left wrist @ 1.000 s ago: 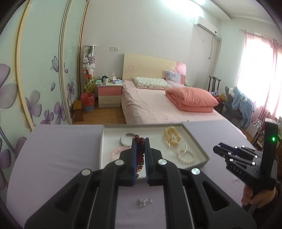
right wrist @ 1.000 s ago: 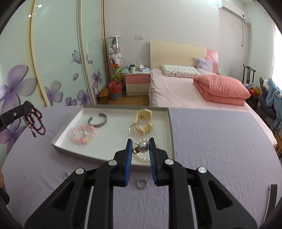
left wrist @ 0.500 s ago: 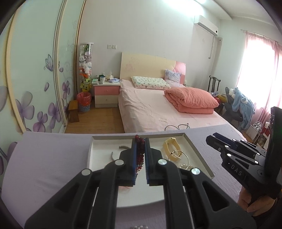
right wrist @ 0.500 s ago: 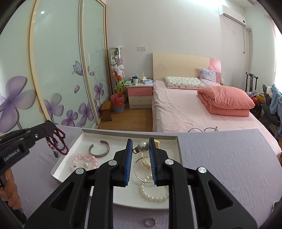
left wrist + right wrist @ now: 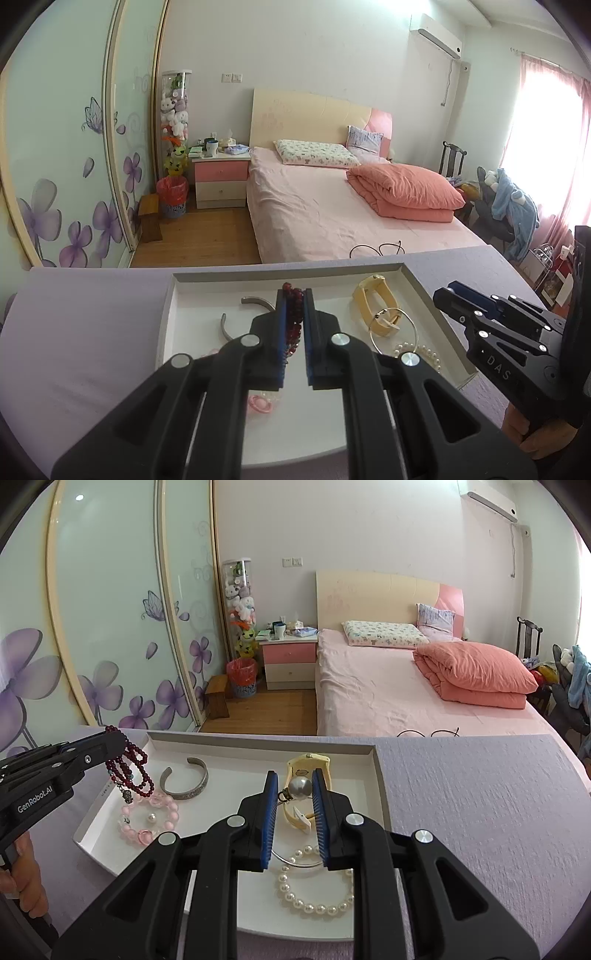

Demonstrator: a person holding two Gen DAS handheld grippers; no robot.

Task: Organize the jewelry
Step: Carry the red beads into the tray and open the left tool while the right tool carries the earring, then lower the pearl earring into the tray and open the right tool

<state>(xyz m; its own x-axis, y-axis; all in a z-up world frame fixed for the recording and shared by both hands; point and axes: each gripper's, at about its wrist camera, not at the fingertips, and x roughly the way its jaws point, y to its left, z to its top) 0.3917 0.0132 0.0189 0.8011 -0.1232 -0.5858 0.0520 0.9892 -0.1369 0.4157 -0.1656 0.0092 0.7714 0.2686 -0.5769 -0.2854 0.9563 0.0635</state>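
Both grippers have advanced from the purple tabletop to above the shallow white rectangular tray (image 5: 380, 775) over the last second. Left gripper (image 5: 294, 325) is clenched on a dark red beaded bracelet (image 5: 129, 771), which dangles over the tray's left end. Right gripper (image 5: 293, 794) grasps a silver-grey pearl ring (image 5: 300, 787) above the cream watch (image 5: 308, 766). Already lying in the tray: silver cuff bangle (image 5: 184, 781), pink beaded bracelet (image 5: 147, 818), white pearl bracelet (image 5: 314, 886). Judged well advanced; both held pieces remain to be released.
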